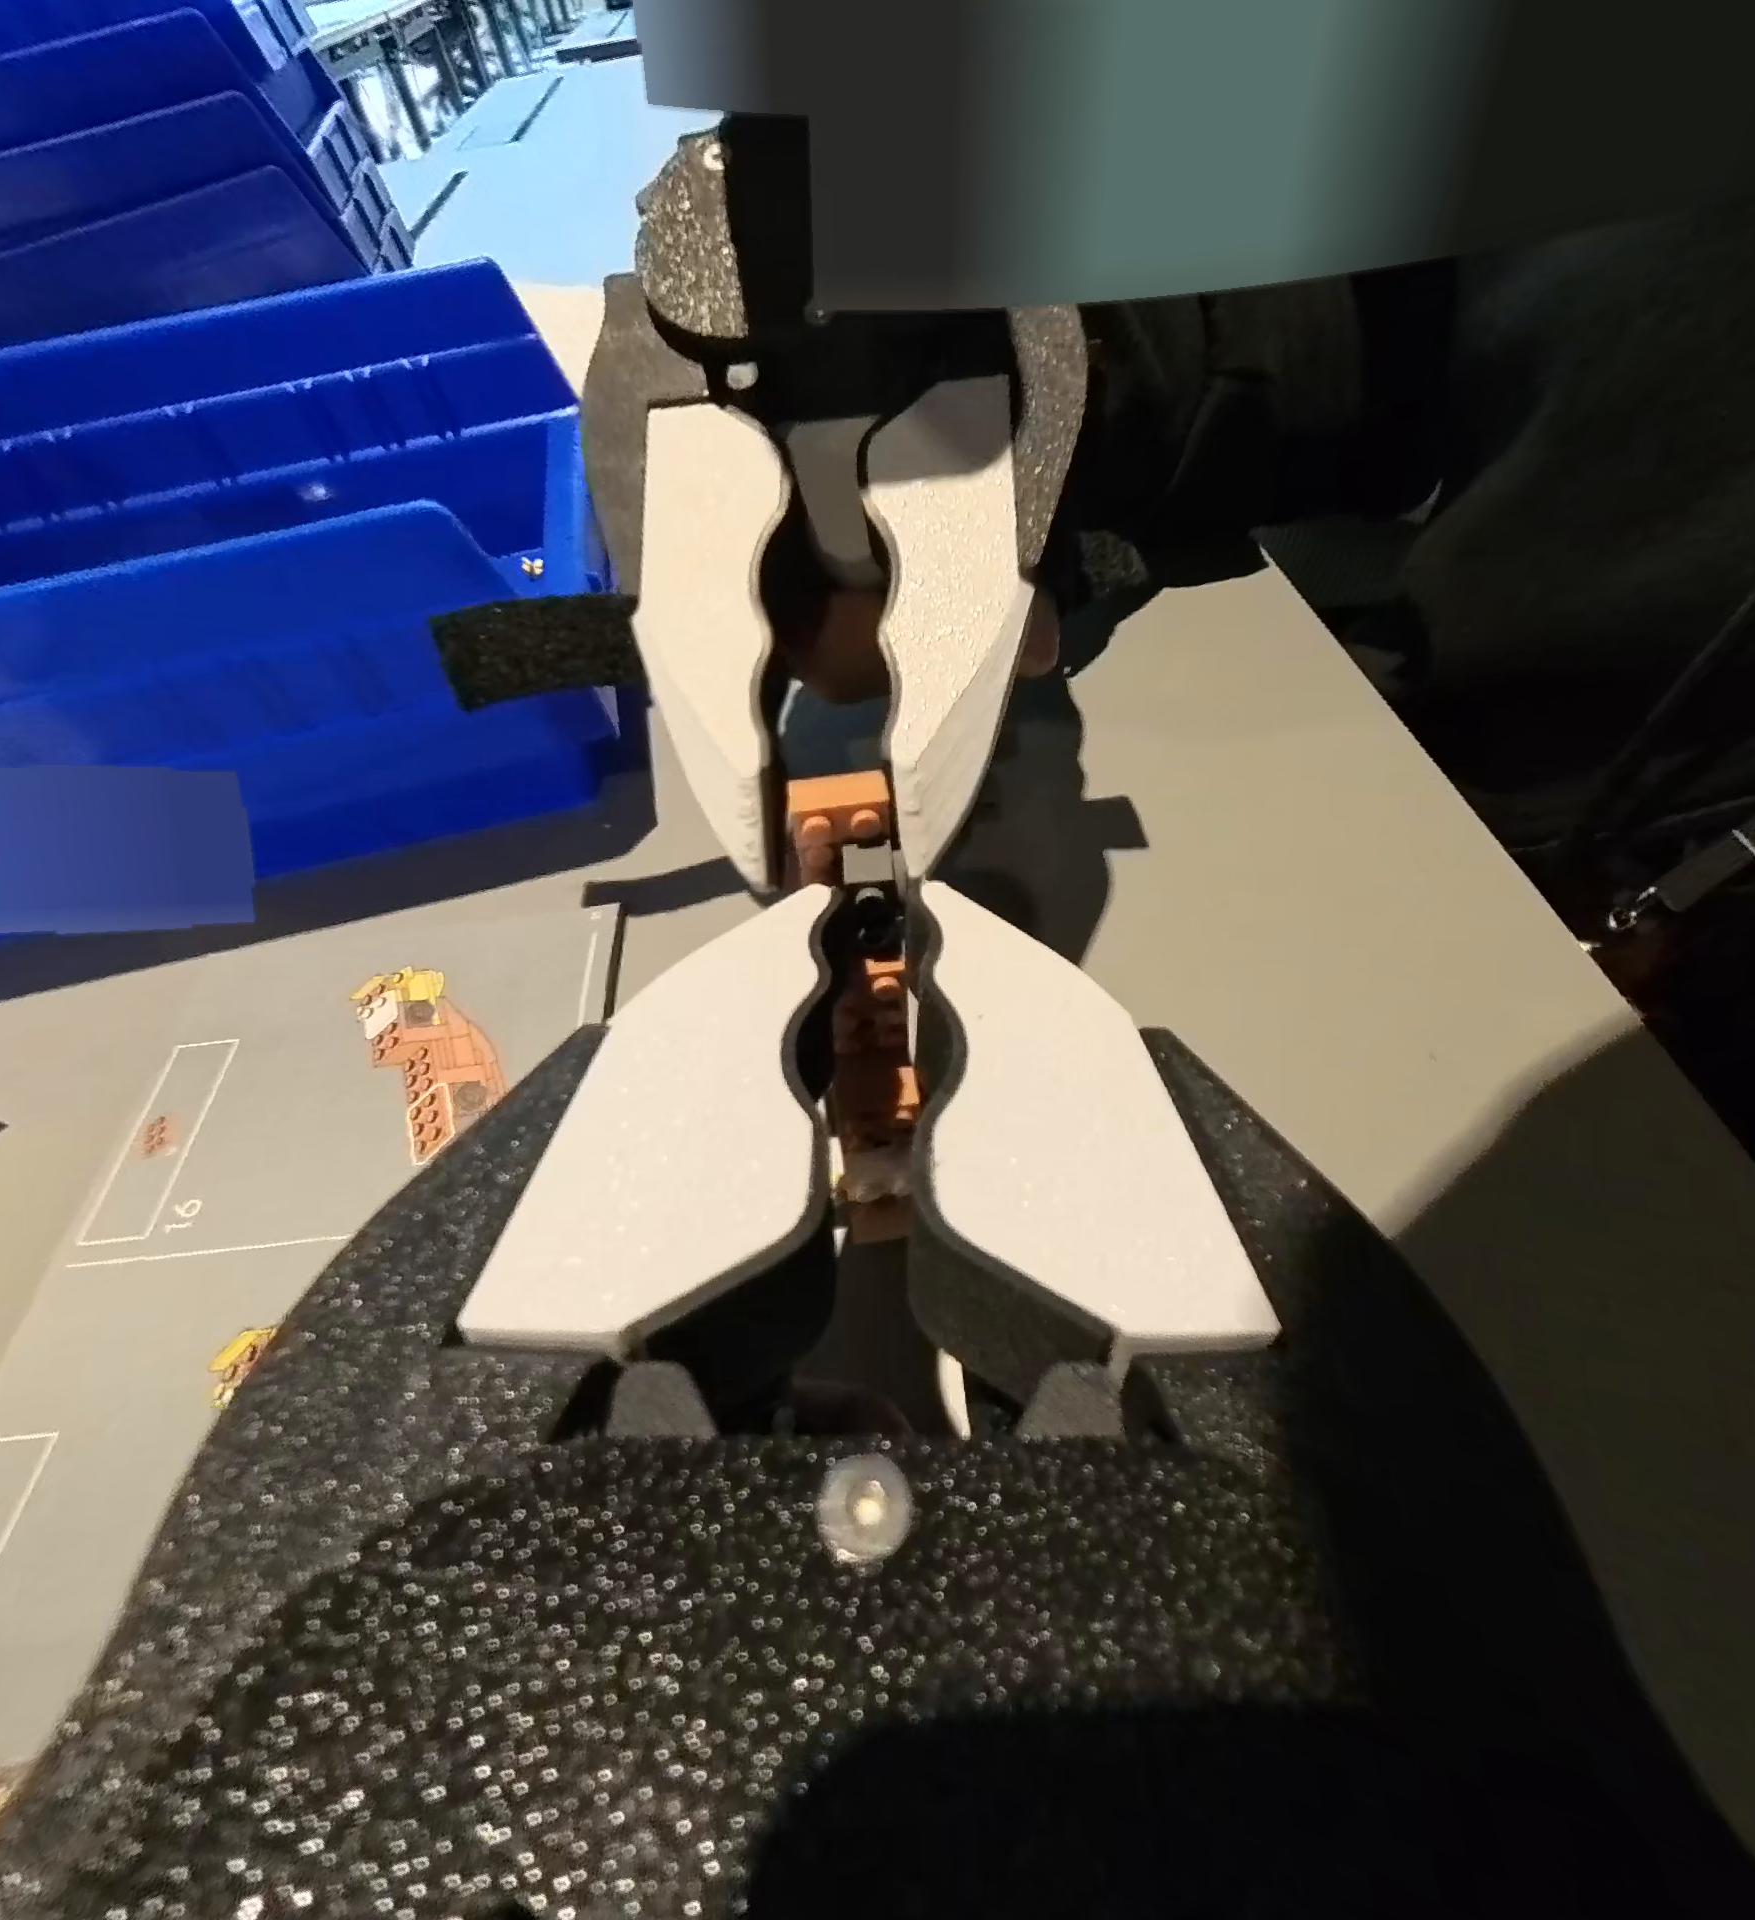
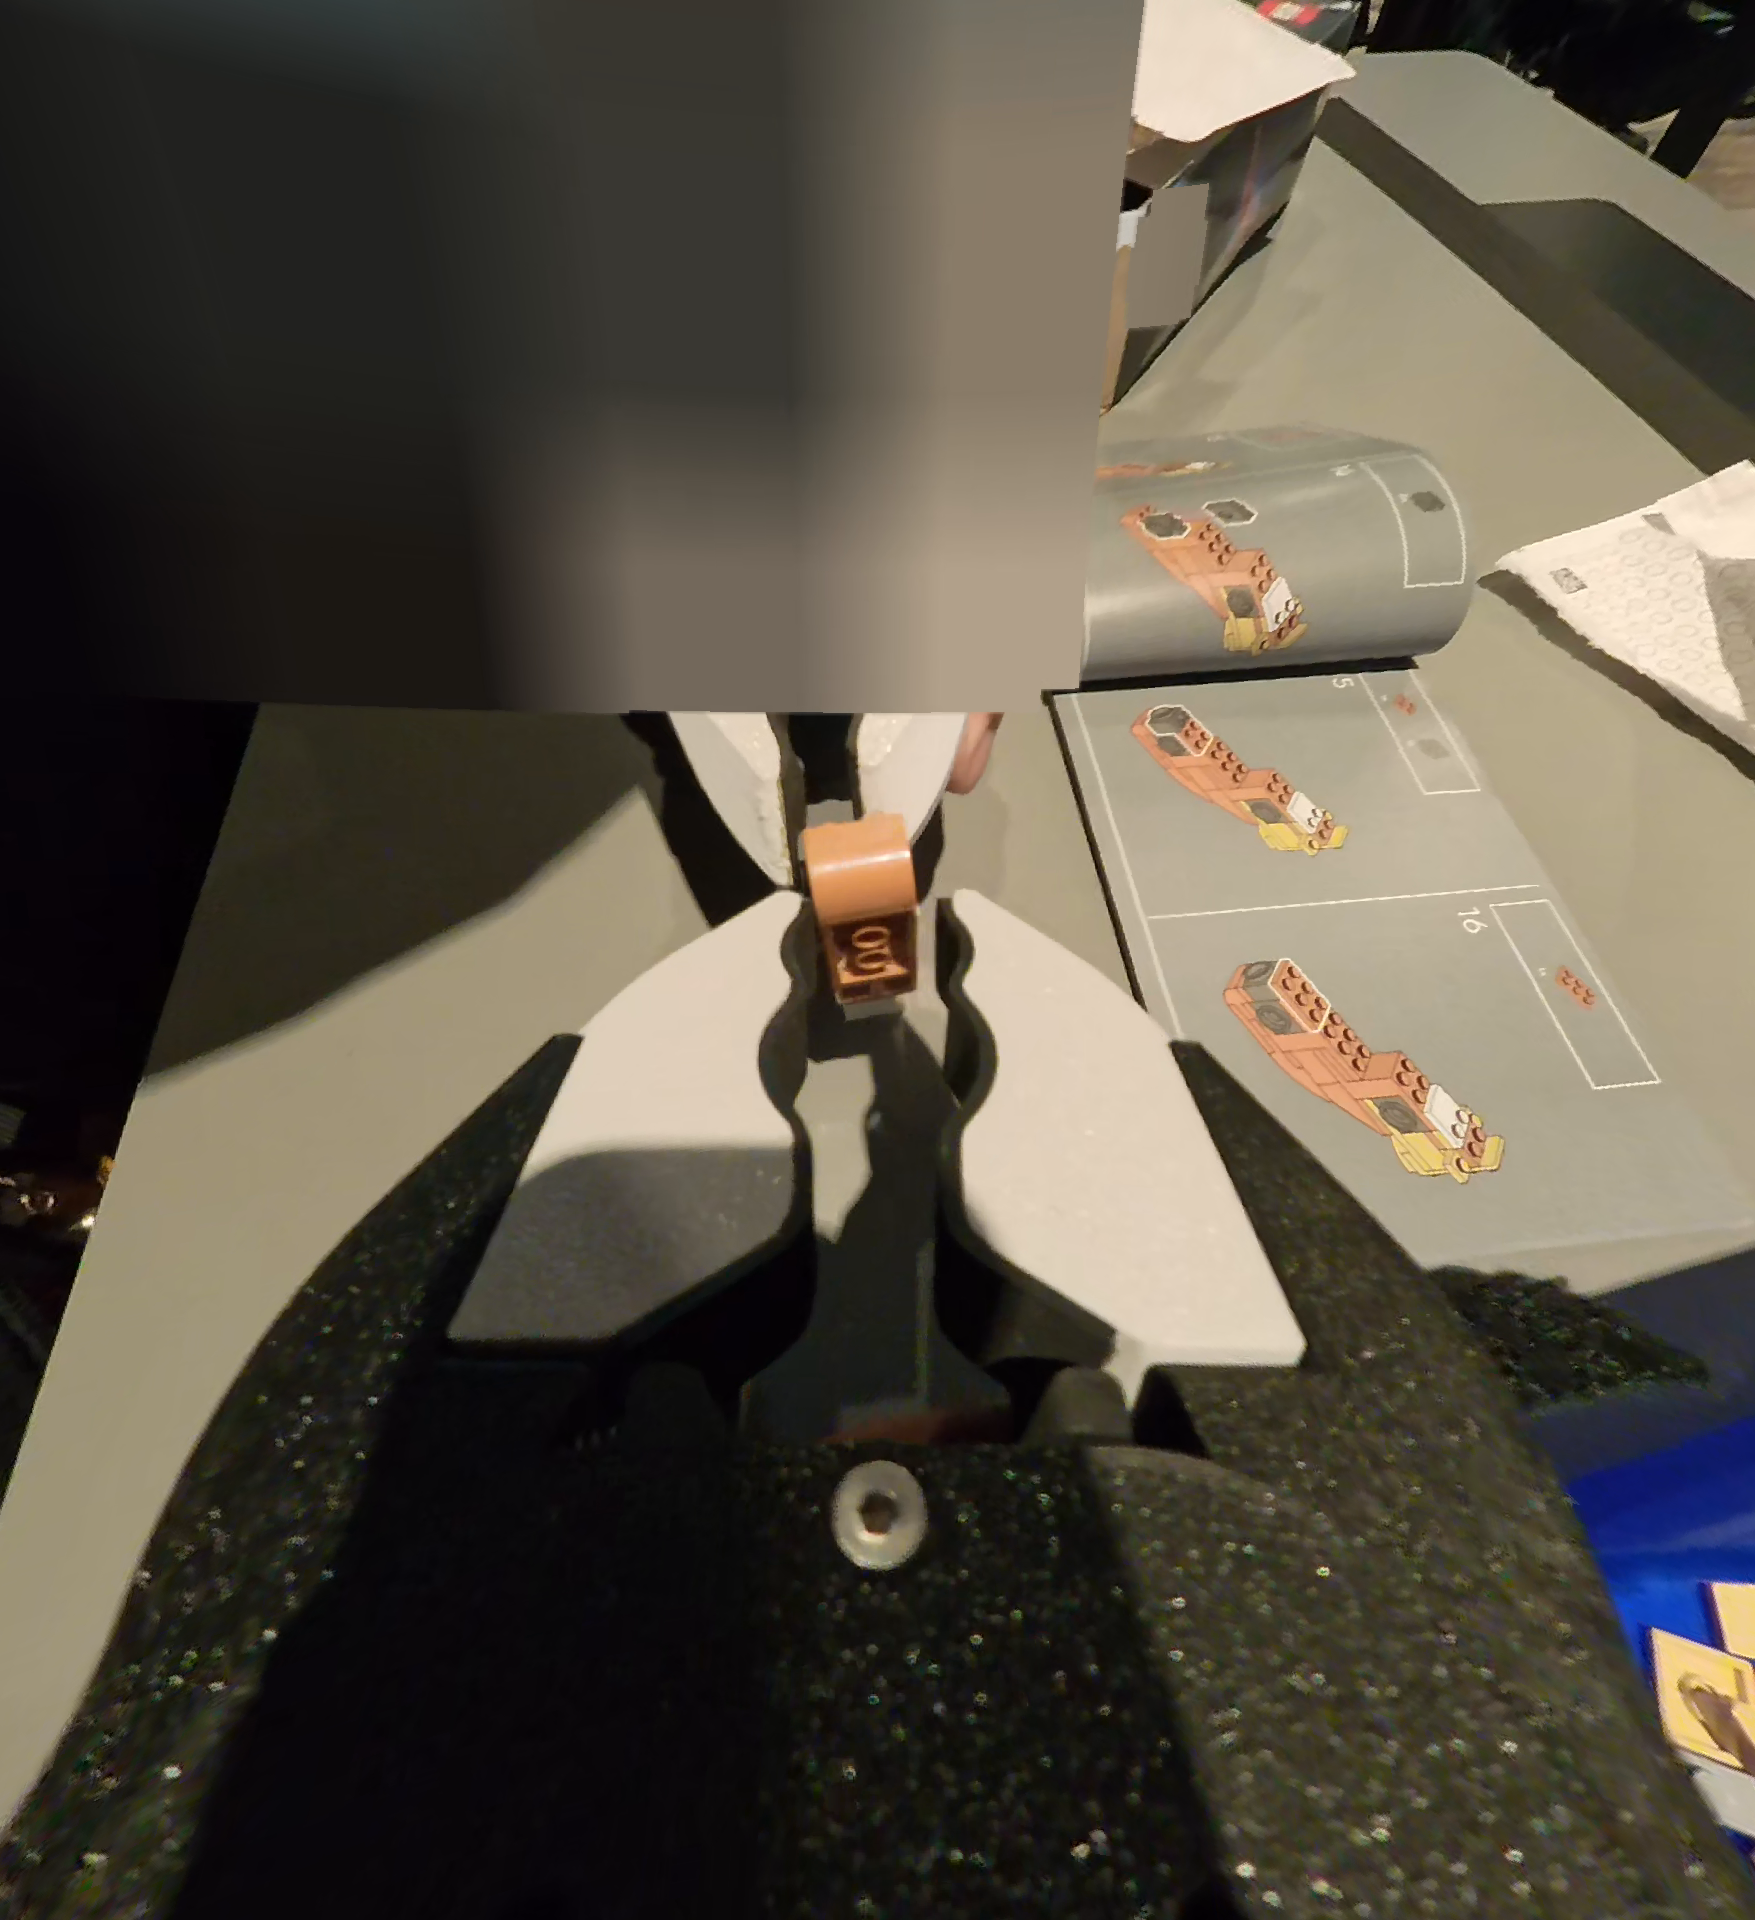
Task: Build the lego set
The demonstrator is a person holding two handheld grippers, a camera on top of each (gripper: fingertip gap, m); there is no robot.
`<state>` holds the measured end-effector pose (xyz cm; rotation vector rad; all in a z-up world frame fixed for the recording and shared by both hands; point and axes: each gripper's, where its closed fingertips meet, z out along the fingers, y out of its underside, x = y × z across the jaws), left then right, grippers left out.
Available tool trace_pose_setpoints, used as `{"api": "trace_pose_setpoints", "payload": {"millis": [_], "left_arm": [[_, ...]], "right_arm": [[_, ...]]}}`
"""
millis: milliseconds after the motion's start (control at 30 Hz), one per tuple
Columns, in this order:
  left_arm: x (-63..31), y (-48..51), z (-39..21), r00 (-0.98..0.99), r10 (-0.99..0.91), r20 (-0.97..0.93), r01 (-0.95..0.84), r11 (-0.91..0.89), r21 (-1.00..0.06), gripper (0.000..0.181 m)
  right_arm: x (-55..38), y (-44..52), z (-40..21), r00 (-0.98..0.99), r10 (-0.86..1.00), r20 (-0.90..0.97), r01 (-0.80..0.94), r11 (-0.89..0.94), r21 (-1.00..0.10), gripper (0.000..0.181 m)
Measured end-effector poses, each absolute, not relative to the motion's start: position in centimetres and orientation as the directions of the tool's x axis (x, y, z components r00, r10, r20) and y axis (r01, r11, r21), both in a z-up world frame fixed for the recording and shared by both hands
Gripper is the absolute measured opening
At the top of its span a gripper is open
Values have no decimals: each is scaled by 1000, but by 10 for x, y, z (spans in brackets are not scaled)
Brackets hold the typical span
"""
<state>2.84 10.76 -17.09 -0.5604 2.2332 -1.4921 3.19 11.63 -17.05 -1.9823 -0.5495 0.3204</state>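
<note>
My left gripper is shut on a long brown lego assembly that lies along its fingers, with a small black piece at the front end. My right gripper comes in from above, tip to tip with the left. It is shut on a small brown brick with its studs turned toward the assembly. In the right wrist view my right gripper holds that brick, its underside facing the camera. The left gripper shows just behind it, and the assembly is hidden.
Blue parts bins stand at the left. The open instruction booklet lies on the grey table. A torn paper bag and a box lie beyond it. A blue bin with tan pieces is near. A person's dark sleeve is close. Only a small space, under 4 cm, lies between the two pairs of fingers.
</note>
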Motion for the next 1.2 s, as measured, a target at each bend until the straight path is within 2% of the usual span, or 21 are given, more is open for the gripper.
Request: {"api": "trace_pose_setpoints", "payload": {"millis": [300,400,533,1200], "left_arm": [[28,108,-171,-842,-531,-101,-110,350,-930,9],[28,109,-171,-841,-533,-95,-113,344,-932,9],[29,110,-171,-836,-540,-97,-116,346,-931,9],[36,115,-170,-815,-576,-63,-137,296,-945,9]], "right_arm": [[34,114,-170,851,522,57,282,-363,-888,24],[34,113,-167,845,529,72,287,-337,-897,16],[35,114,-167,852,516,88,296,-336,-894,16],[41,121,-166,901,434,20,201,-376,-905,15]]}}
